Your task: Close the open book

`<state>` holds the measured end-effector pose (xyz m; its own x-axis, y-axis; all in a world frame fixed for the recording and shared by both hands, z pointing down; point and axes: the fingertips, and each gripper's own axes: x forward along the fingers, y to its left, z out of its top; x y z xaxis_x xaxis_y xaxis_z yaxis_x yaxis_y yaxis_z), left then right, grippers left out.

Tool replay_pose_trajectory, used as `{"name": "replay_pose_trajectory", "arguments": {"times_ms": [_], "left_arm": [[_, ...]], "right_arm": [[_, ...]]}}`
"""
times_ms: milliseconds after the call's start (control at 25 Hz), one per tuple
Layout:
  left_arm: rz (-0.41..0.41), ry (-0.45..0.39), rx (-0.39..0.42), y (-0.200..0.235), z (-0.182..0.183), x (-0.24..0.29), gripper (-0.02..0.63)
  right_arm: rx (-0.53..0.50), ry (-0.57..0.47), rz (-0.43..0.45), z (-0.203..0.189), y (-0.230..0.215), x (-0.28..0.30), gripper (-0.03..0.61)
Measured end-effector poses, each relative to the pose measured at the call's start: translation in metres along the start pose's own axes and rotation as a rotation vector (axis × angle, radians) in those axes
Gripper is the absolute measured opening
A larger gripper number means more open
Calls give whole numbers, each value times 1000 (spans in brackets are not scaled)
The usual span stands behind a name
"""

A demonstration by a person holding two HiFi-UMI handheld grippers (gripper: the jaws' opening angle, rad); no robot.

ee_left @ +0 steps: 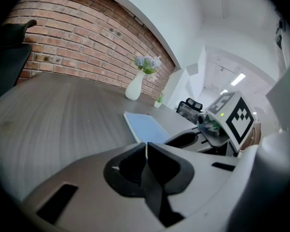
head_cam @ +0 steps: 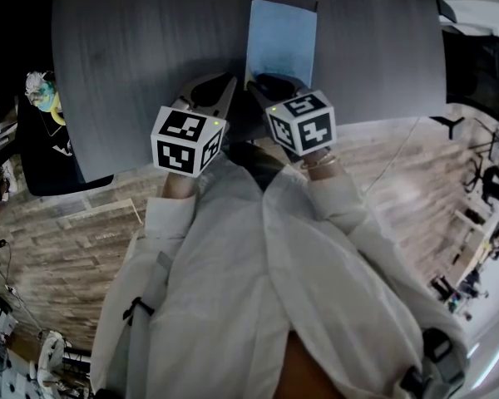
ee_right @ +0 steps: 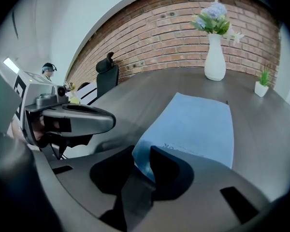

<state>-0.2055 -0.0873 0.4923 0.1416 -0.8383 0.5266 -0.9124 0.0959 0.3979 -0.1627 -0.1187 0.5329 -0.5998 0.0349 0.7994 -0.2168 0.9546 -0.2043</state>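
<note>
A book with a light blue cover (head_cam: 280, 40) lies shut and flat on the dark grey table (head_cam: 133, 56), near its front edge. It also shows in the left gripper view (ee_left: 145, 126) and in the right gripper view (ee_right: 198, 124). My right gripper (ee_right: 141, 156) is at the book's near left corner, and the blue cover shows in the gap between its parted jaws. In the head view the right gripper (head_cam: 262, 81) tips down onto that corner. My left gripper (ee_left: 146, 146) is shut on nothing, just left of the book (head_cam: 224, 81).
A white vase with flowers (ee_right: 215, 57) and a small potted plant (ee_right: 261, 88) stand at the table's far side. A black office chair (ee_right: 106, 76) is at the left end. A person (head_cam: 41, 94) sits left of the table, and wood floor lies below me.
</note>
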Motion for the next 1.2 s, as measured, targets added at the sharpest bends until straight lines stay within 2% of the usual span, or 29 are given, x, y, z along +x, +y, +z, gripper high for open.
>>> {"name": "replay_pose_trajectory", "arguments": {"times_ms": [200, 360, 920, 1200], "left_arm": [[-10, 13, 4, 2, 0, -2, 15], [-23, 23, 16, 5, 2, -5, 15], [-88, 57, 92, -6, 11, -5, 15], [-50, 54, 124, -2, 27, -8, 15]], "right_arm": [[-49, 20, -23, -1, 3, 1, 110], [-62, 18, -10, -1, 8, 1, 117], [-137, 49, -6, -4, 30, -1, 209], [-68, 28, 131, -2, 27, -18, 210]]}}
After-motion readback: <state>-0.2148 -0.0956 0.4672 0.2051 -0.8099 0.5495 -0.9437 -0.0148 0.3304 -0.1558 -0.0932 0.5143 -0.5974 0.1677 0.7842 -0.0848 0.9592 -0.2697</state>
